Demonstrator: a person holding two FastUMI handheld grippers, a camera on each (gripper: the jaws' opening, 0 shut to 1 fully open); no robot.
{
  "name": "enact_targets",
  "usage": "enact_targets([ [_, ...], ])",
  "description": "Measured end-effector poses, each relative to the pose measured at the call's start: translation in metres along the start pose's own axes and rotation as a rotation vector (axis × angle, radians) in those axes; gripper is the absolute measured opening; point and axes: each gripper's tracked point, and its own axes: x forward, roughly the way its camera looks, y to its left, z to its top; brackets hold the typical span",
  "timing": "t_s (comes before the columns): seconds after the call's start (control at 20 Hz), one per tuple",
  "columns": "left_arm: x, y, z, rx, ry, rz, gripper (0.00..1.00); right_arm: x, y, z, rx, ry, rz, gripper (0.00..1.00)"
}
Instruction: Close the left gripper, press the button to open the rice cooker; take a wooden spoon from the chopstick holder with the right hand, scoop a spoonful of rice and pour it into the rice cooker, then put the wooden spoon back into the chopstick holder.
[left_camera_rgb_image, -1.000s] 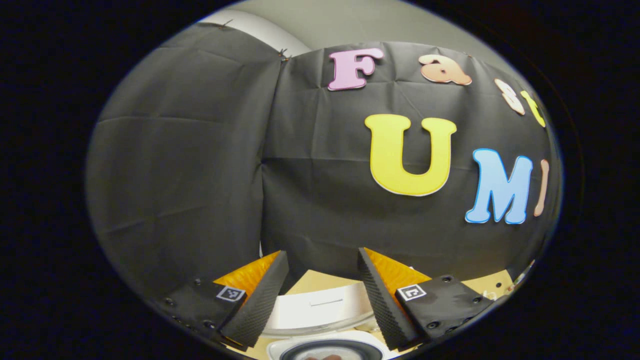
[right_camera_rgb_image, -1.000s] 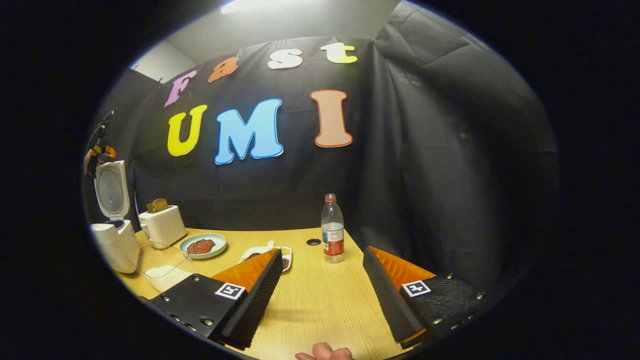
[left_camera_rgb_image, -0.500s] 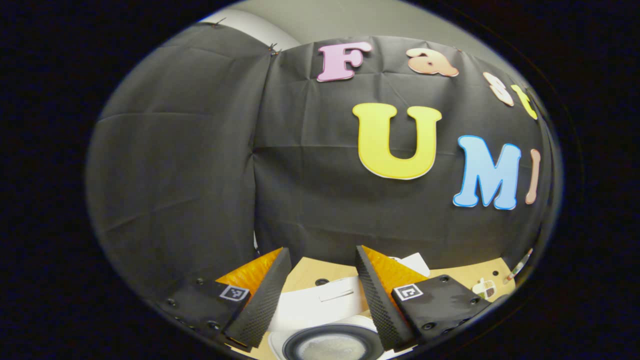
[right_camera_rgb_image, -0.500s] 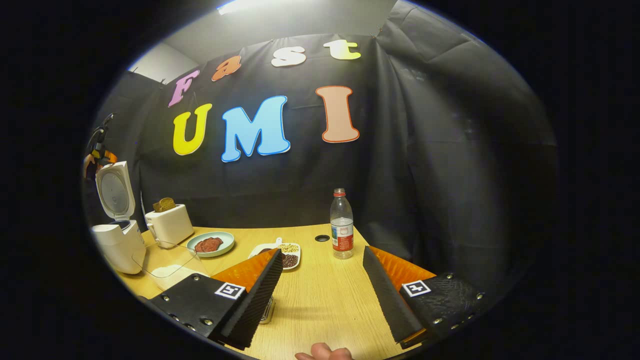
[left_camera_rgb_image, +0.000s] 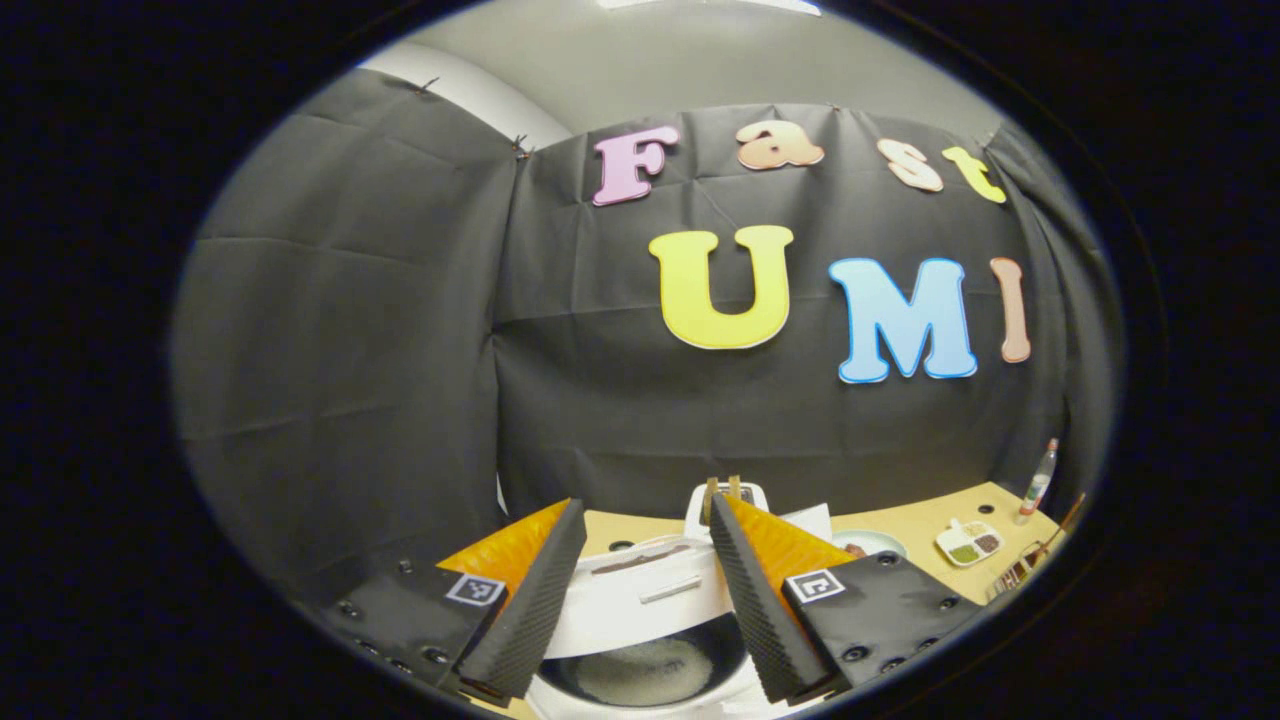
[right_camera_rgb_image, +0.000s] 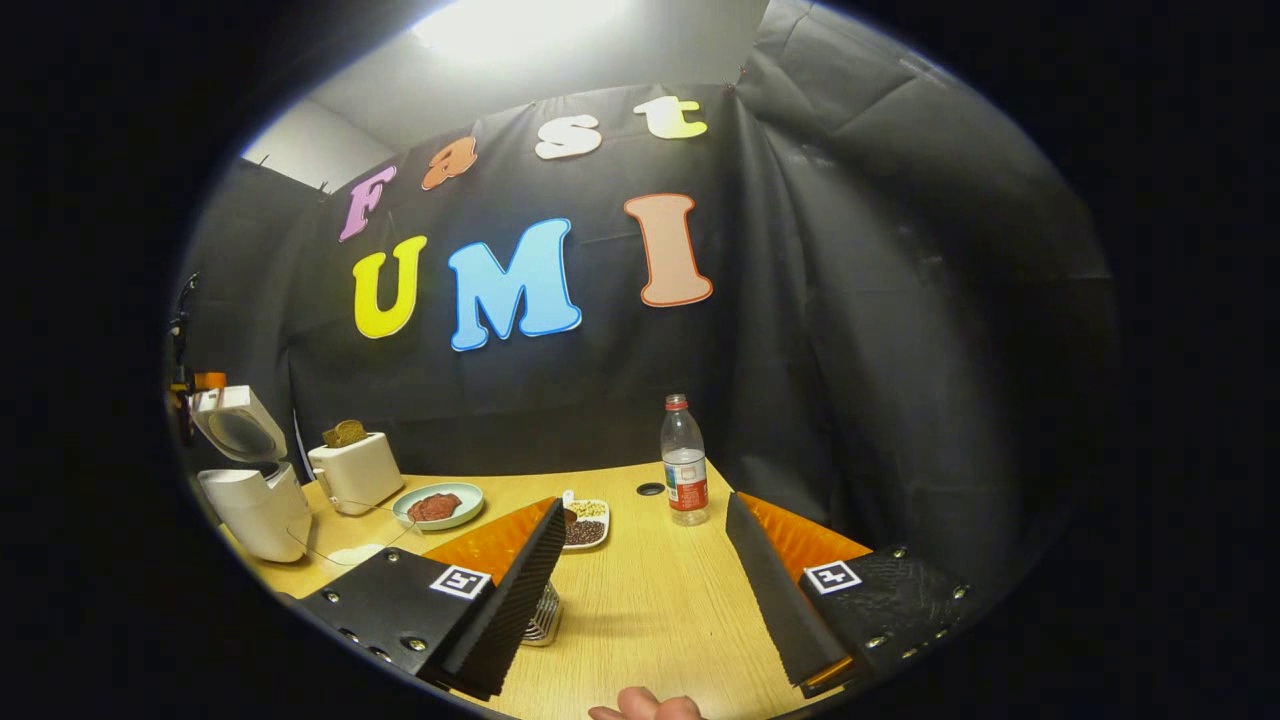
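The rice cooker (left_camera_rgb_image: 640, 625) is sitting lid-up right under the left gripper (left_camera_rgb_image: 640, 610), its dark pot showing a pale layer inside, too dim to name. That gripper's jaws are gaping wide, gripping nothing. Over in the right gripper view, the right gripper (right_camera_rgb_image: 650, 600) is also hanging wide open and empty above the wooden table (right_camera_rgb_image: 650, 620). A plate (right_camera_rgb_image: 438, 505) is carrying something reddish, a divided dish (right_camera_rgb_image: 585, 522) is holding grains, the toaster (right_camera_rgb_image: 357, 470) is showing bread, and a bottle (right_camera_rgb_image: 684, 460) is standing upright before black cloth.
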Motion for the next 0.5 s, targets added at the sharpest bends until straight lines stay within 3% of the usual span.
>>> enact_targets([
  [0.5,-0.035,-0.029,-0.106,-0.032,0.17,-0.082,0.81,-0.004,0.007,-0.01,0.014,0.019,0.015,0.98],
])
